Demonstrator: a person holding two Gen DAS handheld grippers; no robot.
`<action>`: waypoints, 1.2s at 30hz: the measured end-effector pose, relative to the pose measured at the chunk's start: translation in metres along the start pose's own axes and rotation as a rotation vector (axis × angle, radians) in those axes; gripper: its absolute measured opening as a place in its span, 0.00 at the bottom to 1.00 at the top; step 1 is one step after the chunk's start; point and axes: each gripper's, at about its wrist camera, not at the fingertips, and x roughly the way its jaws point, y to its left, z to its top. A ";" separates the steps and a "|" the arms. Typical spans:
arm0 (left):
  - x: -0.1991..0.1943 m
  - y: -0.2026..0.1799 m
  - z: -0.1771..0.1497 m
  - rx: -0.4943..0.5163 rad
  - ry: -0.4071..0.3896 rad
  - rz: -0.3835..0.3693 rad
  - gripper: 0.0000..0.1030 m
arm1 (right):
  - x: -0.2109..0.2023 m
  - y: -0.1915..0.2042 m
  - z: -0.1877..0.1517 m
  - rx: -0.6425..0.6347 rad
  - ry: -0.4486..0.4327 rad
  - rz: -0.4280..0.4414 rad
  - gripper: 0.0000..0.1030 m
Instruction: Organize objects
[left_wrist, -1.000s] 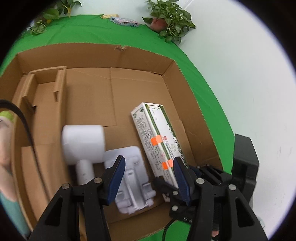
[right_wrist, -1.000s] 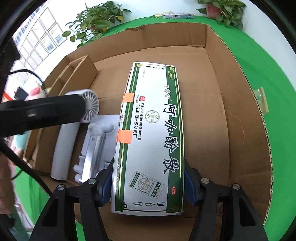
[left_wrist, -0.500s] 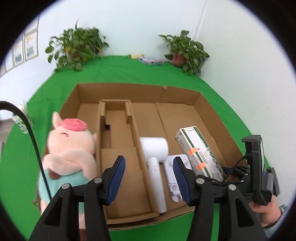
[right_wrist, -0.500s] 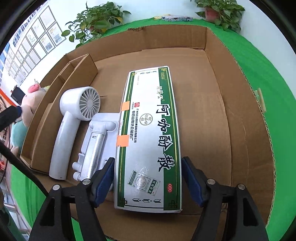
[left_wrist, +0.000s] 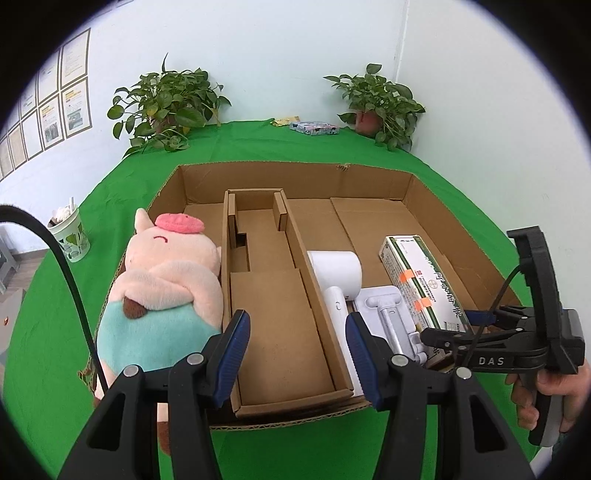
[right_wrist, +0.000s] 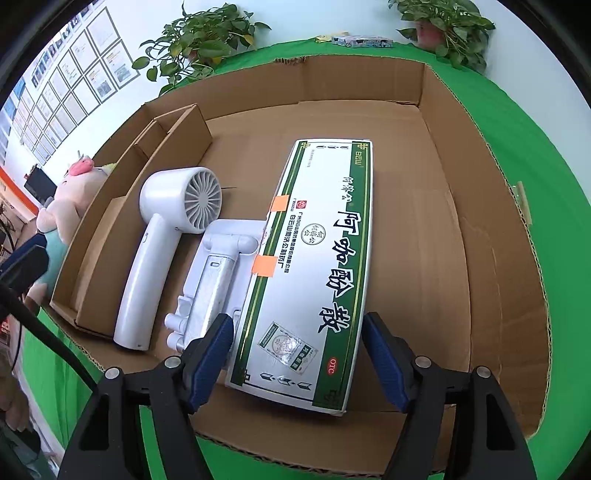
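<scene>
A green-and-white medicine box (right_wrist: 317, 266) lies flat on the floor of the big cardboard box (right_wrist: 439, 122), at its right. My right gripper (right_wrist: 297, 325) is open, its blue pads standing just off the near end of the medicine box on either side. Left of it lie a white folding stand (right_wrist: 218, 273) and a white hair dryer (right_wrist: 166, 240). A pink plush pig (left_wrist: 166, 288) leans at the carton's left wall. My left gripper (left_wrist: 297, 325) is open and holds nothing, hovering over the near end of a cardboard insert (left_wrist: 273, 314).
The carton sits on a green-covered table (left_wrist: 55, 332). Two potted plants (left_wrist: 166, 103) stand at the back corners, with a small colourful packet (left_wrist: 314, 127) between them. A paper cup (left_wrist: 70, 236) stands at the left edge. A hand (left_wrist: 546, 391) holds the right gripper.
The left gripper has pulled back and tilted up, so the pig and the whole carton came into view. The right jaws widened off the medicine box, which stays flat.
</scene>
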 end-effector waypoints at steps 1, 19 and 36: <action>-0.001 0.002 -0.001 -0.008 -0.007 -0.001 0.51 | -0.002 0.000 -0.001 -0.004 -0.005 -0.006 0.68; -0.026 0.017 -0.024 0.000 -0.097 0.088 0.73 | -0.050 0.056 -0.012 -0.140 -0.194 -0.080 0.94; -0.001 -0.002 -0.060 0.051 -0.265 0.293 0.92 | -0.049 0.070 -0.073 -0.055 -0.553 -0.210 1.00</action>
